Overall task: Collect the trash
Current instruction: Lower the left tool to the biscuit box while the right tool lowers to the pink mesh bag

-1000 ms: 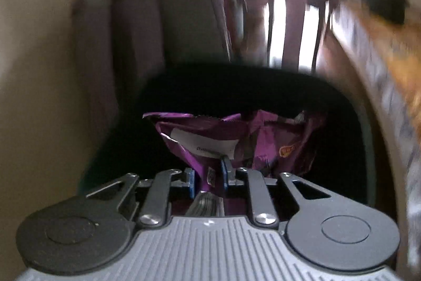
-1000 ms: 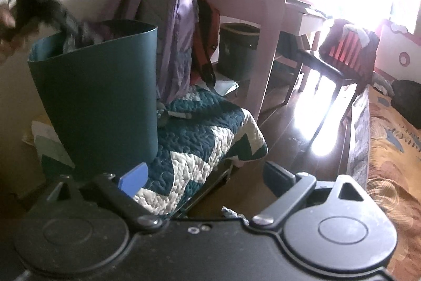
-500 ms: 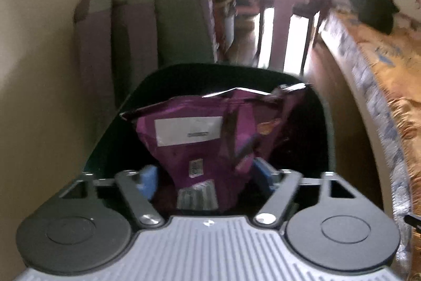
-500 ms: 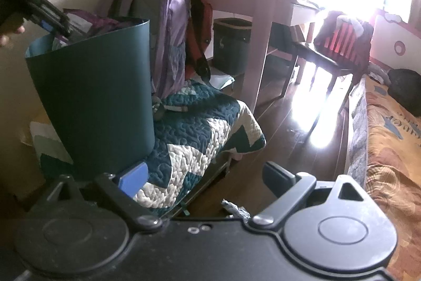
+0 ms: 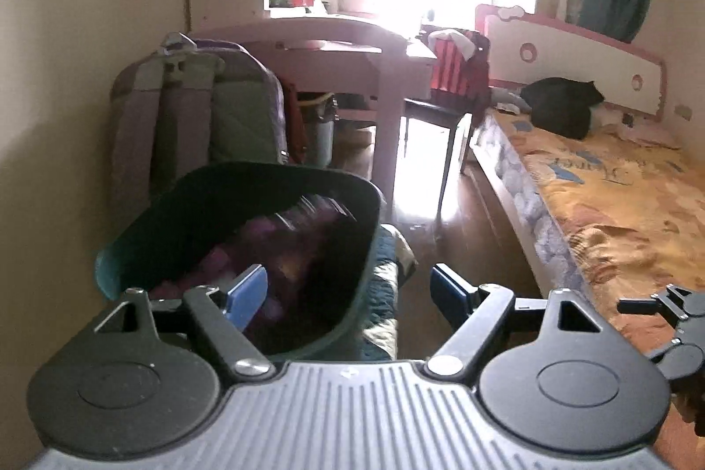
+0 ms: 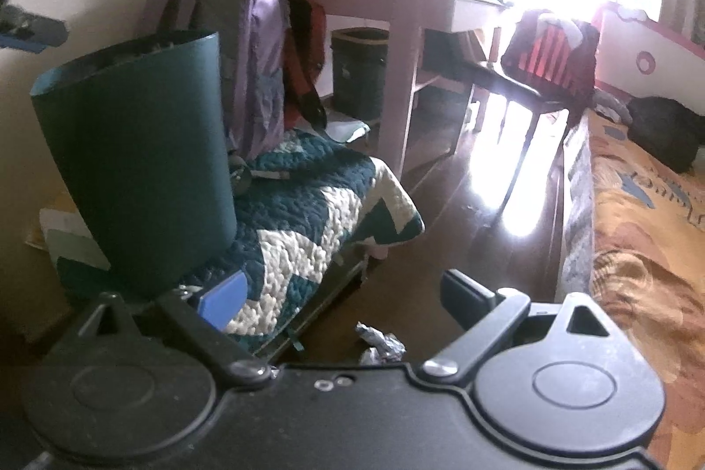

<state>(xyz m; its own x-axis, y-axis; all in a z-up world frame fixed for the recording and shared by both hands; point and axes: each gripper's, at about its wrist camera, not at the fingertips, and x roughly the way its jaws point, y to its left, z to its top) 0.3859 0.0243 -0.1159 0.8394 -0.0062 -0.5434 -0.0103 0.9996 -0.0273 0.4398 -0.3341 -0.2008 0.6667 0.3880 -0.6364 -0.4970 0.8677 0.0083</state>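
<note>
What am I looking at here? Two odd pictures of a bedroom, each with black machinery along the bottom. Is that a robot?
No robot: a person holds a two-fingered claw in each hand, and each claw carries a camera looking along its fingers. The left claw stands open and empty by the dark green bin; the purple snack bag lies blurred inside it. The right claw, also open and empty, hangs over a crumpled foil scrap on the wooden floor. The bin stands on a quilt, with a backpack behind it.
</note>
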